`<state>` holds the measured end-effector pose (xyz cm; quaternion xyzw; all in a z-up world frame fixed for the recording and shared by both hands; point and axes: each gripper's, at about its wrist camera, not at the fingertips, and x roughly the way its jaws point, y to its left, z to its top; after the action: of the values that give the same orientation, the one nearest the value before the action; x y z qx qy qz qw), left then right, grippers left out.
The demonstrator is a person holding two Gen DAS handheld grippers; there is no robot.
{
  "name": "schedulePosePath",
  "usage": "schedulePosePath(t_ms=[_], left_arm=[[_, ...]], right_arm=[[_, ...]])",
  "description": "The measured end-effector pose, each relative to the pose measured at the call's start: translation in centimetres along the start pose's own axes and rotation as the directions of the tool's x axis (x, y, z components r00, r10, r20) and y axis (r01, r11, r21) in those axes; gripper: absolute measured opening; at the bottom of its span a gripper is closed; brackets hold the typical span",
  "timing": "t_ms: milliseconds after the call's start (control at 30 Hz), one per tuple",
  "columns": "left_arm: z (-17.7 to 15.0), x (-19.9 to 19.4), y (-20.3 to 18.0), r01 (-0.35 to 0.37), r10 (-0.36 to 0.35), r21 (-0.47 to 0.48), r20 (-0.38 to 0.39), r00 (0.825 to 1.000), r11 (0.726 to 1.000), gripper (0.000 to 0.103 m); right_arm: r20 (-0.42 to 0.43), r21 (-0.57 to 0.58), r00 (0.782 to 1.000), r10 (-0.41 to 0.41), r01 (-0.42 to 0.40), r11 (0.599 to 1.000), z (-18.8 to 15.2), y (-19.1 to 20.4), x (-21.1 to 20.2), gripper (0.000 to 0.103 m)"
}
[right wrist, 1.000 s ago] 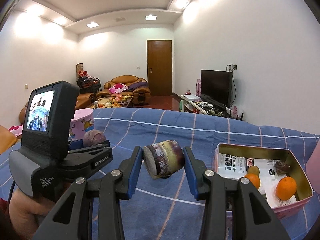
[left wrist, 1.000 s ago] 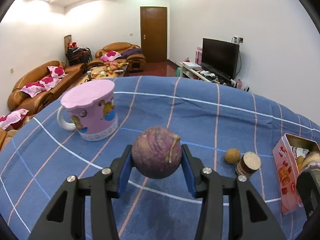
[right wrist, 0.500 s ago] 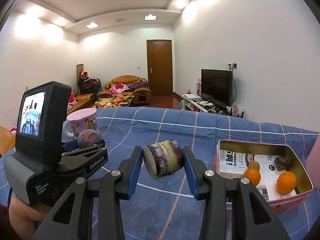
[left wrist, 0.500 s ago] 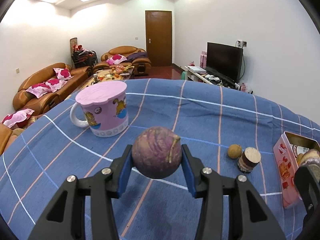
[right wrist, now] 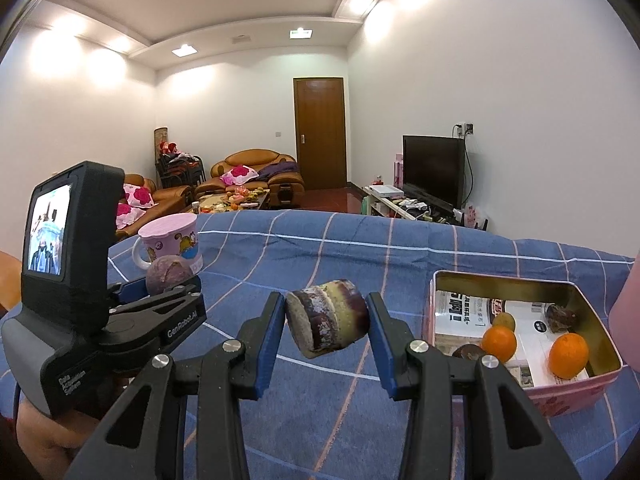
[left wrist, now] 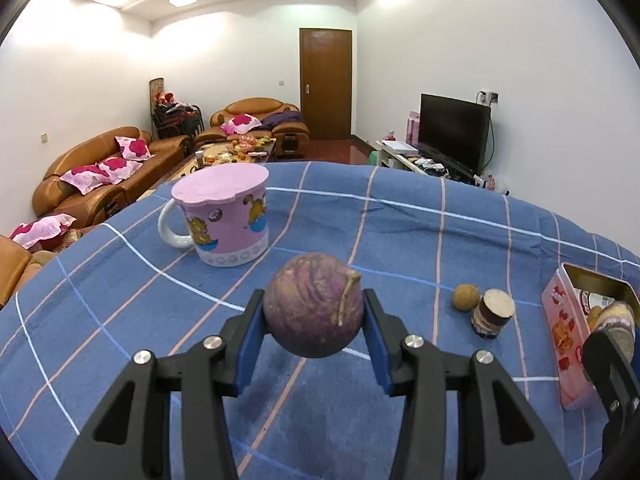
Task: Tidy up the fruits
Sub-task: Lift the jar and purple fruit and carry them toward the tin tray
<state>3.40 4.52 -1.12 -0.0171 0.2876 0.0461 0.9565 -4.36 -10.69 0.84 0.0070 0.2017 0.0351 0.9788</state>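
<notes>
My left gripper [left wrist: 314,326] is shut on a round purple fruit [left wrist: 313,304] with a dry stem and holds it above the blue checked cloth [left wrist: 360,224]. It also shows in the right wrist view [right wrist: 168,274]. My right gripper [right wrist: 326,326] is shut on a short purple sugarcane piece [right wrist: 326,320], held above the cloth left of the pink tin [right wrist: 560,394]. The tin holds two oranges [right wrist: 568,354], a small green fruit [right wrist: 503,321] and dark fruits. A small brown fruit [left wrist: 466,297] and another cane piece [left wrist: 491,314] stand on the cloth.
A pink lidded mug [left wrist: 224,216] stands at the far left of the cloth. The tin [left wrist: 568,340] sits at the right edge in the left wrist view. Sofas [left wrist: 100,176], a door and a TV [left wrist: 454,132] lie beyond the table.
Both grippers have drawn back and risen a little with their loads still held. The mug and tin look farther off and more of the tin's inside shows.
</notes>
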Motion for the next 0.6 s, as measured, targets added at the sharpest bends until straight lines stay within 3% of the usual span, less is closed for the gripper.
schedulePosePath(t_ms=[600], left_arm=[[-1.4,-3.1,-2.5,0.019,-0.02,0.029,0.046,0.999,0.999,0.048]], right_arm=[[-0.005,0.007,1.0,-0.007,0.007,1.0,-0.6,-2.8,-1.9,0.043]])
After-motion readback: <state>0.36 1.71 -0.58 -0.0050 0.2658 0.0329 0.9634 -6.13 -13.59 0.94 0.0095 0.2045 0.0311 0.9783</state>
